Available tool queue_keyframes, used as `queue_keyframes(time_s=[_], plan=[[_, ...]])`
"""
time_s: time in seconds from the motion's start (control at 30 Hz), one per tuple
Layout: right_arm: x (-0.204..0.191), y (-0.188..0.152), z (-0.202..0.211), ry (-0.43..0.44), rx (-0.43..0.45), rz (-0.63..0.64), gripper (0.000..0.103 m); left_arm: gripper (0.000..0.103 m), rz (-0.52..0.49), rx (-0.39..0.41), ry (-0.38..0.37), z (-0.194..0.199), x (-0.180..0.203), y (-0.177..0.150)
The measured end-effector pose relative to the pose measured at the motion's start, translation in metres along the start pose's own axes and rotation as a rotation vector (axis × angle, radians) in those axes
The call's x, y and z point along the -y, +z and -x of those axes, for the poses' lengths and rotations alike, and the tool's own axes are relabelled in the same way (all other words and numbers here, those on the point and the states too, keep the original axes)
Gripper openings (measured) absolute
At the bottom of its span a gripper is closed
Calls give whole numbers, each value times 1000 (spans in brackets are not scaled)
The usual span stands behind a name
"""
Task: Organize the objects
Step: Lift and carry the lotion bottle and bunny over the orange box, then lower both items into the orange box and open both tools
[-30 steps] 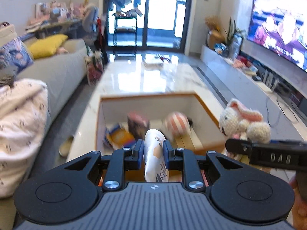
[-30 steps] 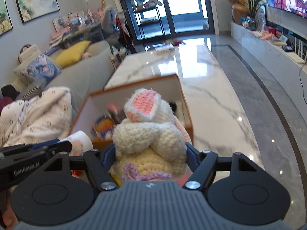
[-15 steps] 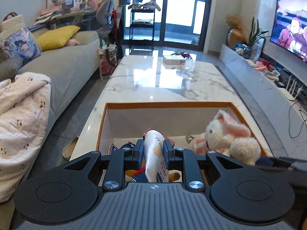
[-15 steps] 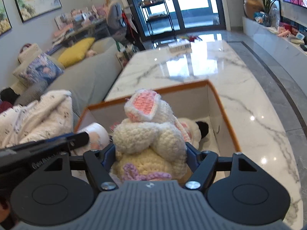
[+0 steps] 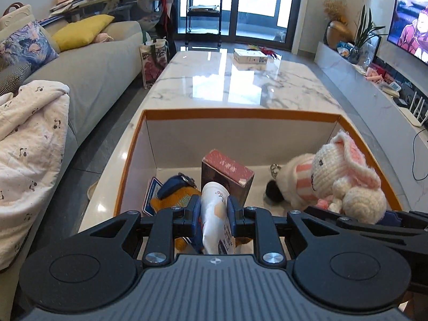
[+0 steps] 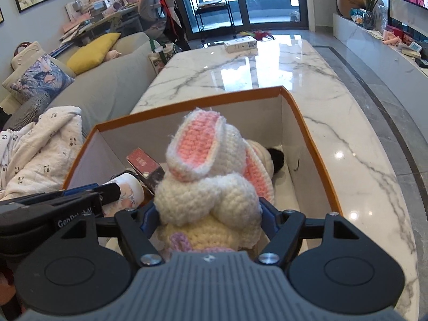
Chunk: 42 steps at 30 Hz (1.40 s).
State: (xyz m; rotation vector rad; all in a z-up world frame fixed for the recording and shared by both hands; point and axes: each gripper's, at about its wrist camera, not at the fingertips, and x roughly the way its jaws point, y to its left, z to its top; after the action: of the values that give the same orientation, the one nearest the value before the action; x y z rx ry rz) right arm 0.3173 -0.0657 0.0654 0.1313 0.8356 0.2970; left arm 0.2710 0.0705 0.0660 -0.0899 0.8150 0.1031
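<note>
An orange-rimmed white box (image 5: 240, 114) (image 6: 315, 144) stands on the marble table. My left gripper (image 5: 214, 208) is shut on a white tube (image 5: 215, 214) (image 6: 128, 190) and holds it over the box's near left part. My right gripper (image 6: 207, 214) is shut on a crocheted white rabbit with pink ears (image 6: 208, 176) (image 5: 347, 176), held low inside the box at its right side. Lying in the box are a dark red carton (image 5: 227, 174) (image 6: 144, 164), an orange and blue plush (image 5: 174, 195), a blue card (image 5: 151, 195) and a striped white plush with a black end (image 5: 291, 184).
The marble table (image 5: 240, 80) stretches beyond the box, with a small white box (image 5: 250, 56) at its far end. A grey sofa (image 5: 93, 61) with cushions and a white blanket (image 5: 29, 139) runs along the left. A TV bench (image 5: 374, 91) lines the right wall.
Both grippers have moved forward and down over the box with the tube and the rabbit still in them. The rabbit now sits inside the box's right side instead of beside it.
</note>
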Motion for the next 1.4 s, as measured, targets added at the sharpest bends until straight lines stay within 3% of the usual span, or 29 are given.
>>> queue_keyframes(time_s=[0.47, 1.4], plan=[[11, -5, -23, -32, 29, -29, 77, 25, -1, -7, 7, -5, 1, -3], [5, -10, -34, -94, 19, 58, 81, 25, -58, -13, 37, -14, 10, -8]])
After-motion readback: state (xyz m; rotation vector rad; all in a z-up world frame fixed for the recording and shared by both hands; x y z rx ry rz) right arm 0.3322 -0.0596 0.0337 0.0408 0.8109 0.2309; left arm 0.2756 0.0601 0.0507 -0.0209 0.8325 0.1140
